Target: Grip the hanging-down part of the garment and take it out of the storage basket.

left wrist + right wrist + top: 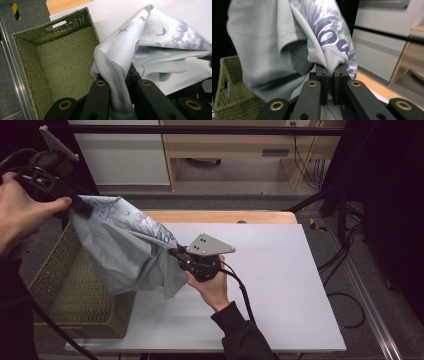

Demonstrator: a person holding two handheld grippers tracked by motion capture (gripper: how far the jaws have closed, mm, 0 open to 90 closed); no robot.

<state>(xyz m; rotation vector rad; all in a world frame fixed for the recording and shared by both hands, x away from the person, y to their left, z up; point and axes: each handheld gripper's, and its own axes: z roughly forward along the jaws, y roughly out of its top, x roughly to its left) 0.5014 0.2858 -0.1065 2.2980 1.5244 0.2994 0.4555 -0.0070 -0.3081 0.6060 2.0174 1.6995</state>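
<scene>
Black fingers (331, 75) of the right gripper (176, 253) are pinching together on a fold of the pale grey printed garment (125, 250), near its purple lettering. On the other side, the left gripper (82, 206) is clamping another edge of the cloth, though its fingers (100, 86) are partly buried in fabric, so the grip appears closed. Between the two, the garment is hanging in the air, stretching over the green woven basket (55, 285) and the left edge of the white desk (280, 285).
</scene>
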